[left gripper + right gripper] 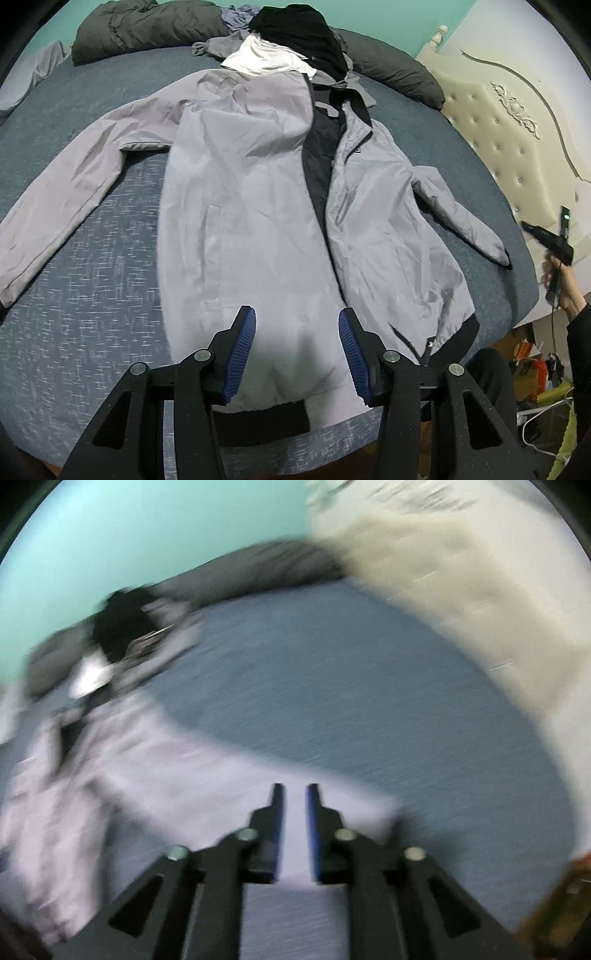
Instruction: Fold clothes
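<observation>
A light grey jacket lies flat on the blue bed, front side up, zip open, dark lining showing down the middle, both sleeves spread out. My left gripper hovers open over the jacket's hem, with nothing between its blue pads. Off the bed's right edge, a hand holds my right gripper in the air beyond the right sleeve's cuff. The right wrist view is motion-blurred: the right gripper shows a narrow gap between its fingers, holds nothing, and hangs above the jacket's sleeve.
A pile of clothes sits past the collar: a black garment and a white one. Dark grey bedding lines the far edge. A cream tufted headboard stands at the right. Floor clutter lies beside the bed.
</observation>
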### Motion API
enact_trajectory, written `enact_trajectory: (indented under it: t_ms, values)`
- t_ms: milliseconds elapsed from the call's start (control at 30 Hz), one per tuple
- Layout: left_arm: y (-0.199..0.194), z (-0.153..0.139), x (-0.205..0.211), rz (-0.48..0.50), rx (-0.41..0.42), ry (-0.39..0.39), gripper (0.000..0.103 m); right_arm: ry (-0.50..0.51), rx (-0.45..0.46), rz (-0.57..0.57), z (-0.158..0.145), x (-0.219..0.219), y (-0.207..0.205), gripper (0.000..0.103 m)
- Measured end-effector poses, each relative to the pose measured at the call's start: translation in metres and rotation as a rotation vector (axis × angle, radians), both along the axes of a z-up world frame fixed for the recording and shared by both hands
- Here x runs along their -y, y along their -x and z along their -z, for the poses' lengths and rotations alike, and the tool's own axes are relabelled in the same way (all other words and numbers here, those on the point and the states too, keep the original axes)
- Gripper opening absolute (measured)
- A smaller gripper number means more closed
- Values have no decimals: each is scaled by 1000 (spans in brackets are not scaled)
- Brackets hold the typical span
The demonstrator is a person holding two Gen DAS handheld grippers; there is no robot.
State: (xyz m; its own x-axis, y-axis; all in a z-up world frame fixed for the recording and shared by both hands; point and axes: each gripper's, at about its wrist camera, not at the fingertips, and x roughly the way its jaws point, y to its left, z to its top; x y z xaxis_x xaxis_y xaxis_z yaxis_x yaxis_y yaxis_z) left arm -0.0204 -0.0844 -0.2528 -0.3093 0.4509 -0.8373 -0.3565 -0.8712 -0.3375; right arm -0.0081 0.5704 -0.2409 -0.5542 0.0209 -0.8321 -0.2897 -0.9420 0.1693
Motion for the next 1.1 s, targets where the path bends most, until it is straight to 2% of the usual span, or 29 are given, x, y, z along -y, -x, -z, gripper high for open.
enact_trajectory:
  t_ms: [33, 100, 167, 267, 333, 533, 567, 600, 700, 900, 1033, 1100]
  values:
    - [0, 0, -4, 2, 2, -10, 51, 51, 15, -55, 7, 18, 7, 45]
    - [-2, 2, -12, 14, 11, -24, 51, 152, 44, -165, 22, 53, 21, 47]
    - [-3, 5, -24, 34, 16, -23, 51, 180, 93, -264, 40, 102, 27, 47]
    - [-6, 9, -36, 54, 22, -27, 51, 221, 122, -369, 52, 153, 28, 47]
    - [-8, 11, -42, 65, 23, -27, 51, 238, 123, -430, 52, 181, 30, 47]
    - [-12, 9, -45, 66, 19, -44, 51, 173, 191, -575, 71, 244, 29, 46]
    - [-13, 7, -45, 64, 16, -46, 51, 167, 211, -579, 77, 248, 27, 42]
    - [-14, 5, -44, 63, 11, -47, 51, 157, 227, -580, 84, 251, 29, 27]
    - [-15, -1, -41, 60, -1, -49, 51, 108, 242, -570, 97, 252, 27, 6]
    - [-15, -7, -29, 42, -15, -46, 51, 142, 165, -453, 88, 207, 15, 1]
    - [-12, -2, -25, 30, -4, -47, 51, 185, 178, -376, 94, 179, 4, 1]
    - [-12, 0, -25, 30, 1, -46, 51, 172, 190, -347, 96, 173, 1, 1]
